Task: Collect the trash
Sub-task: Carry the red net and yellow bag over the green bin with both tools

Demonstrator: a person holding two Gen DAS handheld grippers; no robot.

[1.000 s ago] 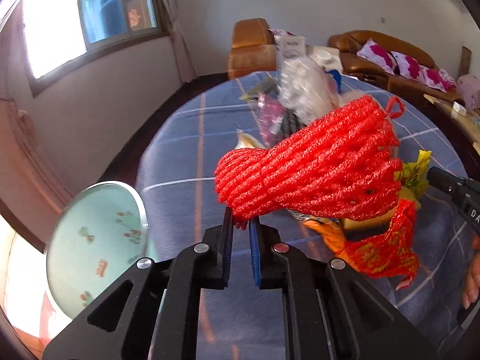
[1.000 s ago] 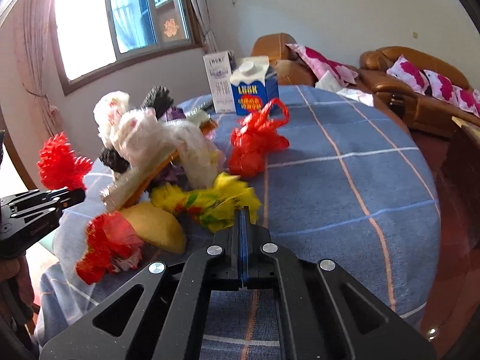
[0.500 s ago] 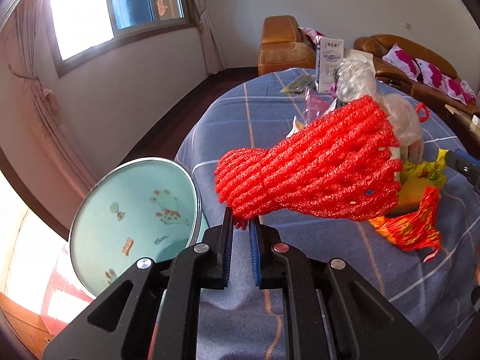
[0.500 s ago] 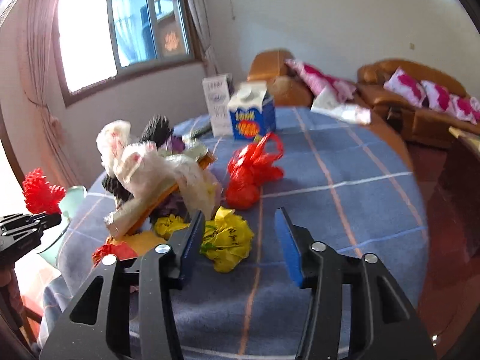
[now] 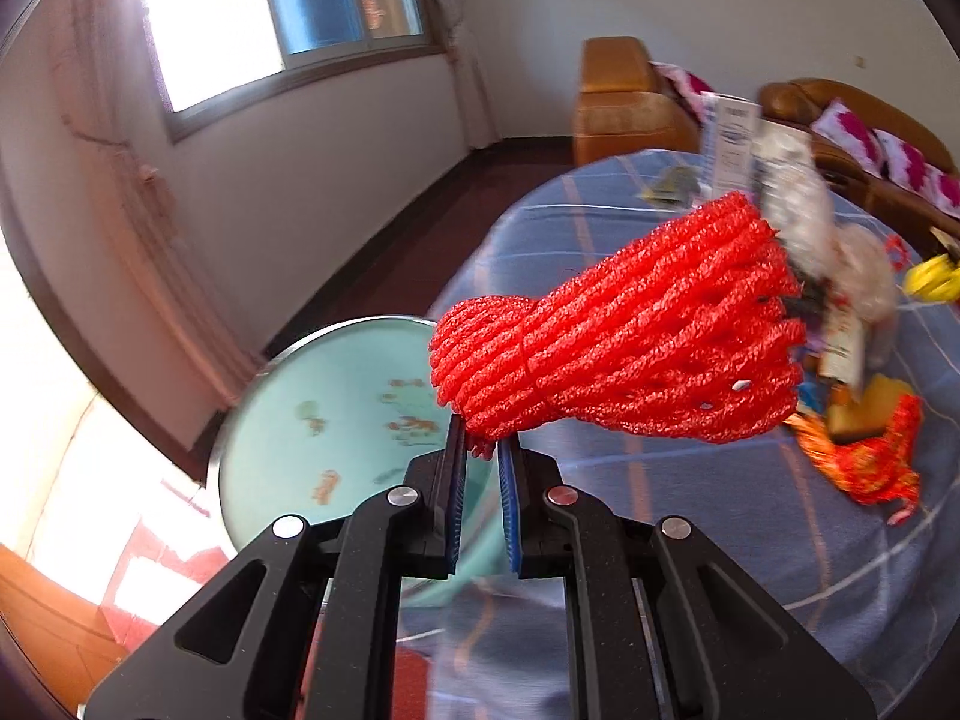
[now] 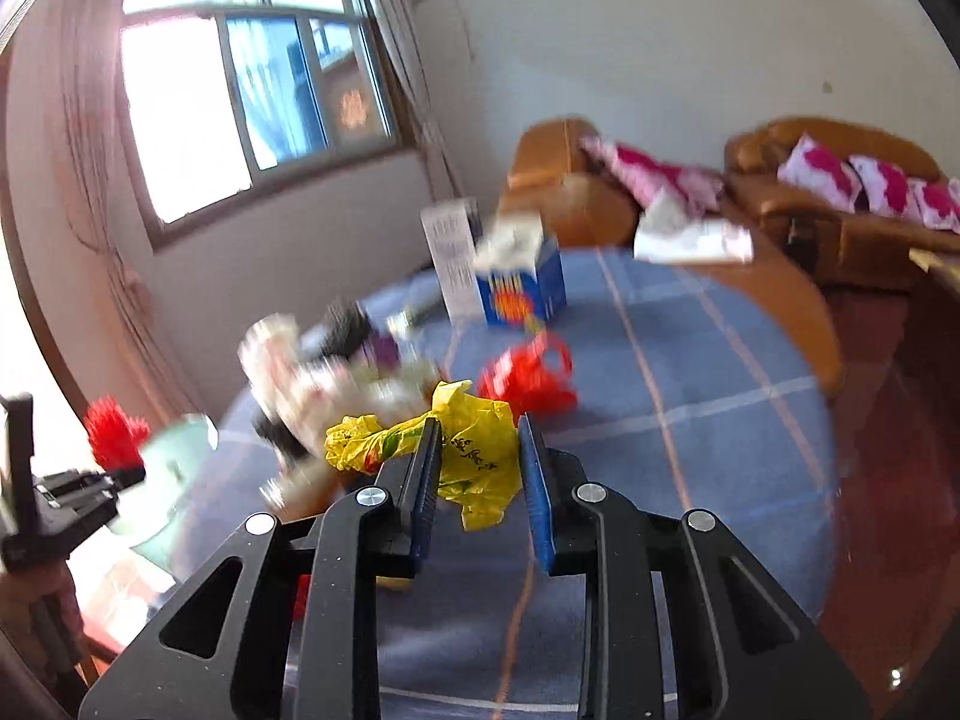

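Observation:
My left gripper (image 5: 481, 450) is shut on a red foam net (image 5: 624, 342) and holds it in the air beside the table, above a round teal bin (image 5: 312, 432). My right gripper (image 6: 477, 438) is part closed around a yellow plastic bag (image 6: 474, 456) that sits between its pads, lifted above the blue tablecloth (image 6: 690, 420). The left gripper with the red net (image 6: 114, 432) also shows at the left in the right wrist view. A heap of mixed trash (image 6: 312, 378) lies on the table.
A red plastic bag (image 6: 531, 375), a blue carton (image 6: 522, 288) and a white box (image 6: 453, 267) stand on the table. Red and orange wrappers (image 5: 864, 462) lie near its edge. Brown sofas (image 6: 828, 180) with pink cushions are behind. Dark floor surrounds the table.
My left gripper has swung left with the red net, from over the table to over the teal bin. My right gripper opened, then closed in on the yellow bag and lifted it.

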